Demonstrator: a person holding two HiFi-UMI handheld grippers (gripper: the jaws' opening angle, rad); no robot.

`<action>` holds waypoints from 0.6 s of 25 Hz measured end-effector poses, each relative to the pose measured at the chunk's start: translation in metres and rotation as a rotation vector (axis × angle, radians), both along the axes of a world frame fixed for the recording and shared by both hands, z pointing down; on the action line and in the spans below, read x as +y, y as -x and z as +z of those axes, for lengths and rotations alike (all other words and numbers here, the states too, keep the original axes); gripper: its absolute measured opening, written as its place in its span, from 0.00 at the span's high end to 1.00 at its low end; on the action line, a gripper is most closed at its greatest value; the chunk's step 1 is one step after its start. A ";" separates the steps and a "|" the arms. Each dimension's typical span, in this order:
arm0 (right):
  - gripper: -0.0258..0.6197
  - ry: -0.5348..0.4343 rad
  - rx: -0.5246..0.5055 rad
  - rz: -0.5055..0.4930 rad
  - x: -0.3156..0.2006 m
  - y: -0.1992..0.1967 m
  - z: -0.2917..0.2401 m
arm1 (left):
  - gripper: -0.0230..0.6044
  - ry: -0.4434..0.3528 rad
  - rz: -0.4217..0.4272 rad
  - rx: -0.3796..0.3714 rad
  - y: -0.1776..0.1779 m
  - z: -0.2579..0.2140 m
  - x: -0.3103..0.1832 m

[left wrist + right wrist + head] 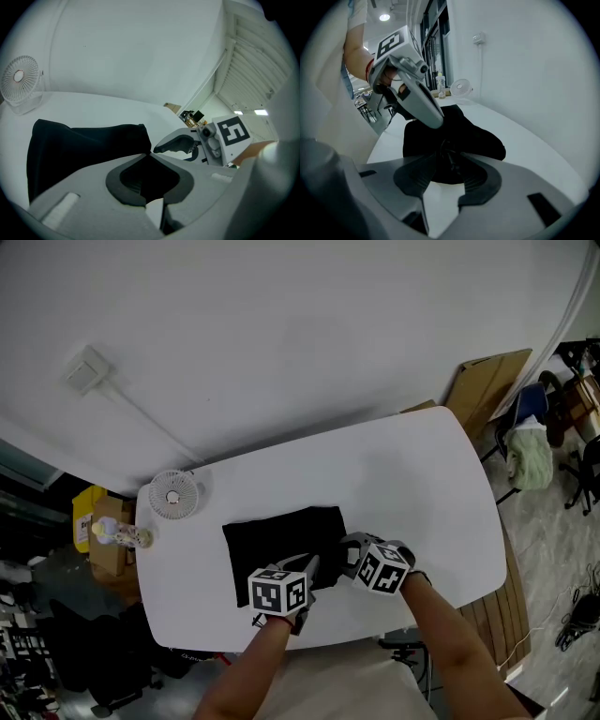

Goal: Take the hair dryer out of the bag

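Right gripper view showed the right gripper (449,161) parted and empty, the bag (480,140) lying straight ahead, its edge pinched by the left gripper (433,121)

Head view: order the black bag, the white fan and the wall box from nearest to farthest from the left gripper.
1. black bag, centre, pinched by the left gripper.
2. white fan, beyond it to the left.
3. wall box, far upper left.

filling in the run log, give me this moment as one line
left gripper: shut on bag | right gripper: open, at bag's edge | hair dryer: not visible
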State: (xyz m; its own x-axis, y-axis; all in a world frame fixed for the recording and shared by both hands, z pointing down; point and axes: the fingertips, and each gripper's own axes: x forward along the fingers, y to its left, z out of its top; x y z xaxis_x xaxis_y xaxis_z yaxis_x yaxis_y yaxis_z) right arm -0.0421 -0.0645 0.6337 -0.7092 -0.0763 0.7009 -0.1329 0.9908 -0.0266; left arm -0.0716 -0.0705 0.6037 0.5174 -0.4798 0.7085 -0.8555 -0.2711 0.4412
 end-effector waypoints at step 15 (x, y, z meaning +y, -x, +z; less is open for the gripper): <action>0.68 -0.030 0.089 -0.160 0.001 0.026 0.028 | 0.92 0.020 -0.003 0.024 0.006 0.002 0.001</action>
